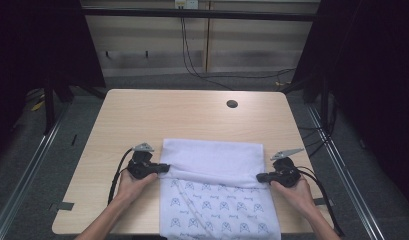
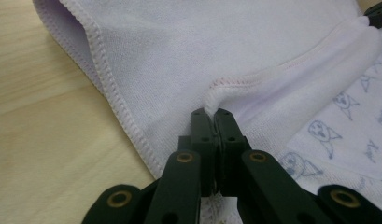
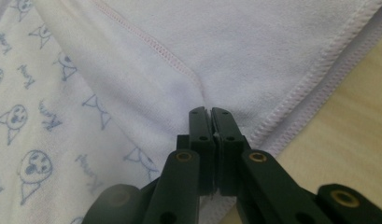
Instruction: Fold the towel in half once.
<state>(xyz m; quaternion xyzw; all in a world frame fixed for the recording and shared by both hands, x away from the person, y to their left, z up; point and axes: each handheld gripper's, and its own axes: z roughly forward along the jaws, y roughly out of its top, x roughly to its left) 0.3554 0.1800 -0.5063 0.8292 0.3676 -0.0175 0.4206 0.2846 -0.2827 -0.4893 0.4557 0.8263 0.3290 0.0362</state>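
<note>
At the left of the high view my left gripper (image 1: 164, 168) has its jaws pressed together on a pinch of the cloth (image 1: 212, 155) at its left edge. In the left gripper view the jaws meet at lower centre with a small tuft of white fabric squeezed up between the tips, just under a line of pink stitching. A hemmed edge runs down the left of that frame, with bare table (image 1: 142, 115) beyond it.

The cloth lies in the lower middle of the high view, one piece, with its plain pale side folded over across the upper part and a printed side below, marked with small blue faces. A ridge of fabric runs straight across between my two grippers. The near end of the cloth reaches the bottom edge of the frame.

At the right, my right gripper (image 1: 259, 177) is likewise clamped on the cloth's right edge. In the right gripper view the tips close on the fold just beside the stitched hem, with wood showing at lower right.

Nothing stands between the grippers and the cloth. Around it I count one round hole (image 1: 232, 104) in the table, upper right of the cloth and well apart from it, and cables (image 1: 192, 65) trailing down the wall at the top of the frame. Two grippers, two hands, one cloth.
</note>
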